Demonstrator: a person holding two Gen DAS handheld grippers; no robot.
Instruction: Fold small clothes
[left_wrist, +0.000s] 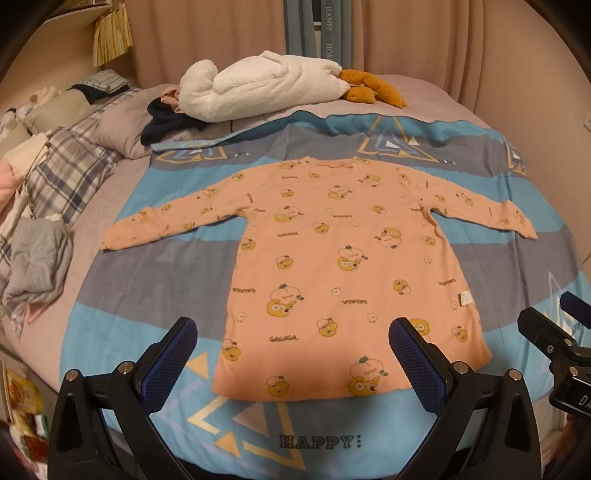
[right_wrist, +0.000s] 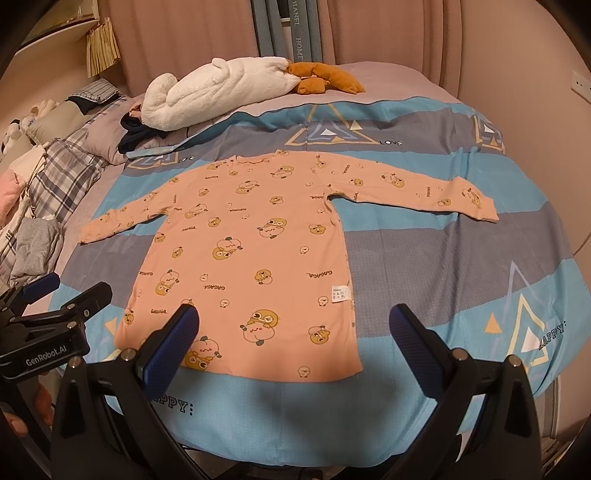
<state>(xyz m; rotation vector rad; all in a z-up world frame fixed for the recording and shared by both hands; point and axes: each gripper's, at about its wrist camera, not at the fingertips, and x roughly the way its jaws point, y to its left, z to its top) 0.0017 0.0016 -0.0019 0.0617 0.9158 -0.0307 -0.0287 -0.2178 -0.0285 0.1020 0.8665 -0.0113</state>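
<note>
Right now the pink shirt (left_wrist: 325, 258) lies flat on the blue bed cover (left_wrist: 159, 317), neck at 12 o'clock, hem at 6 o'clock, sleeves at 9 and 3. The left gripper (left_wrist: 291, 369) and the right gripper (right_wrist: 295, 354) both hang wide open and empty, just above the hem. Each is nearer its own sleeve. Only the right view shows the white tag (right_wrist: 340, 293) clearly.

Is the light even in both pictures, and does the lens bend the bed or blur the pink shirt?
Left wrist view: warm dim light, dark vignette in the corners, blanket edges bowed by the fisheye, pink shirt sharp. Right wrist view: same warm cast, a soft shadow below the shirt hem, curtains curved.
</note>
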